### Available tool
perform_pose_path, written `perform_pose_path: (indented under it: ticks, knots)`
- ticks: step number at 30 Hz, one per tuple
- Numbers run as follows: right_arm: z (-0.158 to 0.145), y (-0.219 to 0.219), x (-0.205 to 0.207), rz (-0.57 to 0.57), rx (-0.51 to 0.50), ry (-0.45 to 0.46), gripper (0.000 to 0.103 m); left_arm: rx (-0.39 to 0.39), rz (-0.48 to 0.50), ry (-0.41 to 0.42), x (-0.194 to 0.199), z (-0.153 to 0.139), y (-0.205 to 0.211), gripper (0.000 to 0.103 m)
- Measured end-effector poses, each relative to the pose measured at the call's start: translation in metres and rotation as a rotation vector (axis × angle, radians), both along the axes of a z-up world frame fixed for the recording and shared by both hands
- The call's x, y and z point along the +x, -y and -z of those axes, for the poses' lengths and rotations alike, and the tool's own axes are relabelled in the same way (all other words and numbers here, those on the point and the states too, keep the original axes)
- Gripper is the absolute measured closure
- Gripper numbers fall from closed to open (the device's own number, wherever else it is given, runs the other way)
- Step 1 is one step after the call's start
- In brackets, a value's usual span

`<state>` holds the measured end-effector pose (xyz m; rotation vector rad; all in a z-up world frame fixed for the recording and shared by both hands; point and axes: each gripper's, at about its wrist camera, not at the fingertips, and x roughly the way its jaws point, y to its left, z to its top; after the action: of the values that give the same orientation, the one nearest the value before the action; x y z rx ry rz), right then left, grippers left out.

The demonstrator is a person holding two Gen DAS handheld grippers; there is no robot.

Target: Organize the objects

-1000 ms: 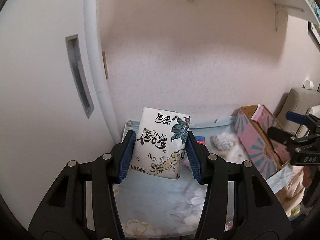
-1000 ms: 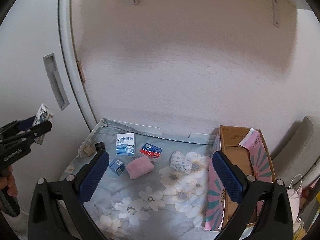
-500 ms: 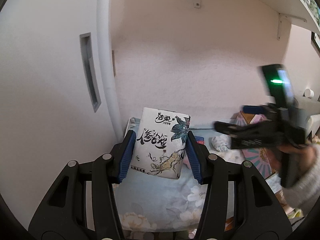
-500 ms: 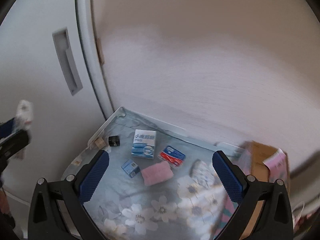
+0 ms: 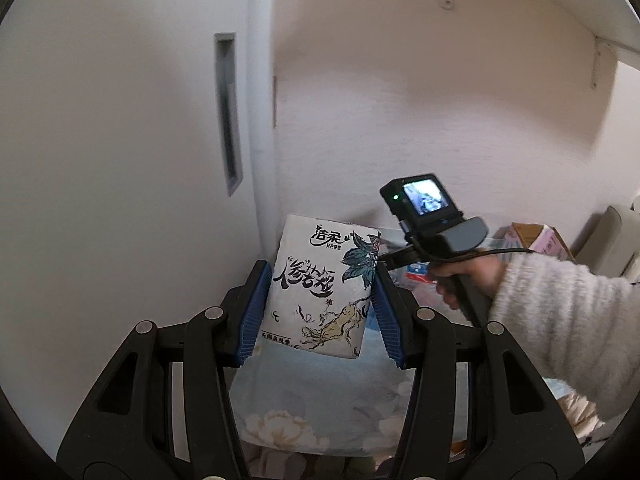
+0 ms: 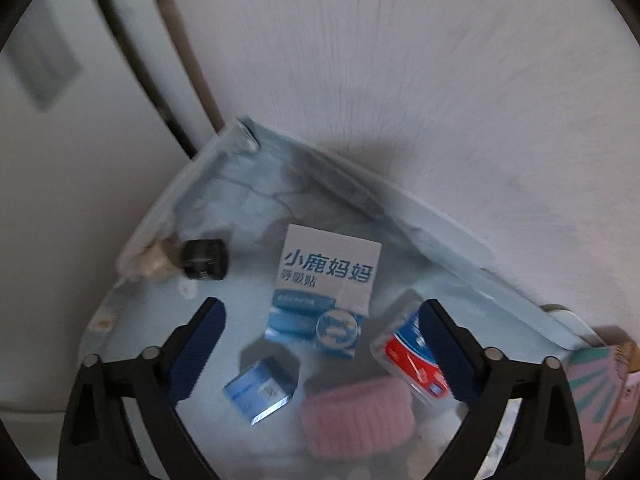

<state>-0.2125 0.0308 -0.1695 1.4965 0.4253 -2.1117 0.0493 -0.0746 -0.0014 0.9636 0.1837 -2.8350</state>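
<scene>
The left gripper point(image 5: 318, 312) gripped the tissue pack point(image 5: 320, 288); the right gripper point(image 6: 322, 344), its fingers closing on nothing yet, risked catching both the blue-and-white box point(image 6: 324, 292) and the small blue box point(image 6: 262, 390).

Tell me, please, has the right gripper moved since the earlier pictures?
Yes. The right gripper has dropped towards the tablecloth; the white box looms larger, and its jaws are closing.

Right gripper point(image 6: 322, 346) now swung down over the floral cloth point(image 6: 240, 200), jaws closing with nothing pressed between them, white-and-blue box point(image 6: 324, 292) looming larger; in left wrist view, crossed in behind tissue pack point(image 5: 320, 292).
</scene>
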Motion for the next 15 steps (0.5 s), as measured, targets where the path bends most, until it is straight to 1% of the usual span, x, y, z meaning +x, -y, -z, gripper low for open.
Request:
perform_pose_path:
  ticks: [2, 5, 7, 10, 11, 15]
  knots:
    - [0.014, 0.004, -0.009, 0.013, 0.002, 0.039, 0.014, -0.008, -0.010, 0.012, -0.003, 0.005, 0.004, 0.056]
    - [0.030, 0.009, -0.016, 0.023, 0.023, 0.064, 0.019, 0.004, -0.015, 0.025, -0.009, 0.011, 0.010, 0.056]
    - [0.038, 0.012, -0.017, 0.021, 0.036, 0.079, 0.026, 0.011, -0.013, 0.027, -0.013, 0.012, 0.013, 0.056]
    - [0.044, 0.015, -0.017, 0.013, 0.061, 0.077, 0.032, 0.022, -0.001, 0.026, -0.019, 0.014, 0.017, 0.056]
    - [0.045, 0.015, -0.017, 0.012, 0.068, 0.073, 0.037, 0.023, 0.003, 0.026, -0.021, 0.014, 0.018, 0.056]
    - [0.044, 0.010, -0.016, 0.026, 0.056, 0.076, 0.038, 0.025, 0.019, 0.025, -0.031, 0.015, 0.023, 0.056]
